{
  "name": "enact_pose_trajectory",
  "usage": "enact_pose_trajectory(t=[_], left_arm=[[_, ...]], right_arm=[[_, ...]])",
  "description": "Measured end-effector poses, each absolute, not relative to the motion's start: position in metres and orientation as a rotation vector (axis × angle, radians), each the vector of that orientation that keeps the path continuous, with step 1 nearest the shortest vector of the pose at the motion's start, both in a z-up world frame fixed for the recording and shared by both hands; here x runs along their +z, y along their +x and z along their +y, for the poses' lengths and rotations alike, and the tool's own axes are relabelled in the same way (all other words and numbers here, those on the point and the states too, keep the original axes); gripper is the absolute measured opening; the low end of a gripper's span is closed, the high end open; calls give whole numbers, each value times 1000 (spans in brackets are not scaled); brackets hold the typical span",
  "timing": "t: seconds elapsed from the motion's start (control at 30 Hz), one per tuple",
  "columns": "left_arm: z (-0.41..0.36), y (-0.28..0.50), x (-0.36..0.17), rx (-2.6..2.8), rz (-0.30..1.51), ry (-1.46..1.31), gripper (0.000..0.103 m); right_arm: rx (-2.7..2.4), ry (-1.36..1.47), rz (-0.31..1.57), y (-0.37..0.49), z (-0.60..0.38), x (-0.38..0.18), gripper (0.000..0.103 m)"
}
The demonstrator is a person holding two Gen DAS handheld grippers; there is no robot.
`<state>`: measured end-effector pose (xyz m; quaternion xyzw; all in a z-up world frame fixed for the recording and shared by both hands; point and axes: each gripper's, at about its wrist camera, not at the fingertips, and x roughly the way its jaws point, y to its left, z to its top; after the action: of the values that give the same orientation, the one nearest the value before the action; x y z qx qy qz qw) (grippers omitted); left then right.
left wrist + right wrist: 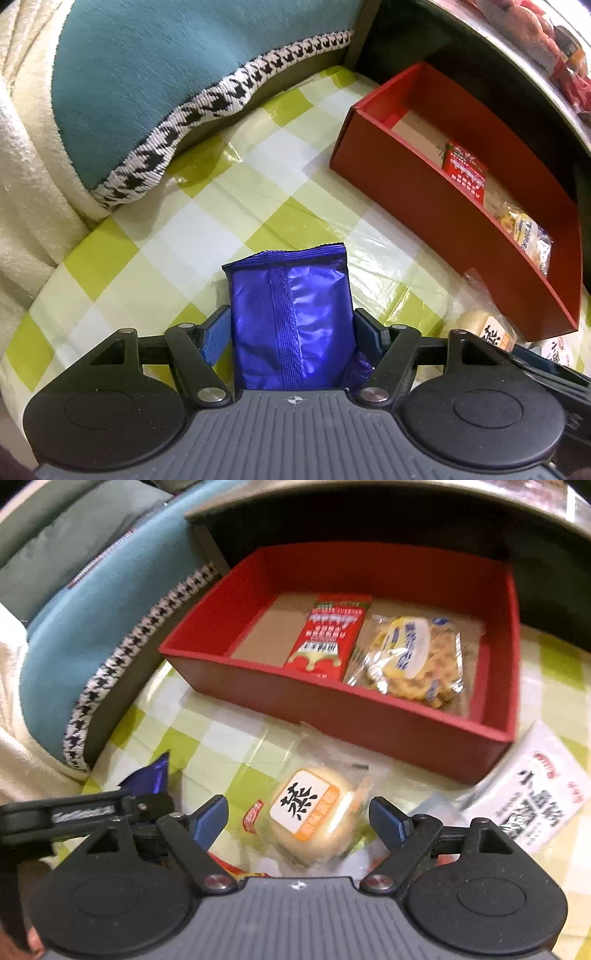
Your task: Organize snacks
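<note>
The left gripper (291, 325) is shown pinching a blue foil packet (291, 314) by its sides, the packet standing upright between the blue pads just above the checked tablecloth (207, 236). The right gripper (297, 812) is held spread, its fingers set either side of a round wrapped pastry (314, 812) that lies on the cloth; no pad is seen to touch the wrapper. The red box (369, 734) is placed on the far side of the pastry and already holds a red sachet (328, 638) at its middle and a clear bag of biscuits (413, 661) at its right; its left part is bare card. A white packet (532, 786) is left on the cloth to the right of the box, and the edge of one more red wrapper (253, 818) is seen near the pastry.

The step in hand is judged to be the pick-up of the pastry. It is best done with the fingers lowered until the pads are level with the body of the cake rather than its loose film, and closed gently, since the pastry is likely soft and easily crushed. The blue packet is best carried over the near wall and released low into the bare left part, so that the snacks already stored are not disturbed. As the two grippers work close together, one is better moved at a time.
</note>
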<state>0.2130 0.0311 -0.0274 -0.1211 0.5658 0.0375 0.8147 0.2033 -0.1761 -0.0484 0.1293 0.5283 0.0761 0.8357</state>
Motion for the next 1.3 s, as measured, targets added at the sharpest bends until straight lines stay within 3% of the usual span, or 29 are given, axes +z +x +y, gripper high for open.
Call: enact_pose_trajectory(t=[0.2, 0.27, 0.33, 0.43, 1.3], left_arm=[[33, 212, -28, 62, 1214, -269, 76], [32, 213, -29, 57, 1217, -269, 76], [31, 214, -29, 50, 1219, -262, 76], [28, 212, -29, 37, 1216, -243, 76], [-3, 204, -7, 14, 1112, -86, 76]], right_arm=[[154, 223, 1146, 215, -164, -64, 93], [159, 180, 1136, 214, -159, -64, 88], [159, 123, 1122, 211, -157, -63, 70], [193, 101, 1119, 207, -159, -59, 62], [208, 73, 989, 182, -174, -16, 61]])
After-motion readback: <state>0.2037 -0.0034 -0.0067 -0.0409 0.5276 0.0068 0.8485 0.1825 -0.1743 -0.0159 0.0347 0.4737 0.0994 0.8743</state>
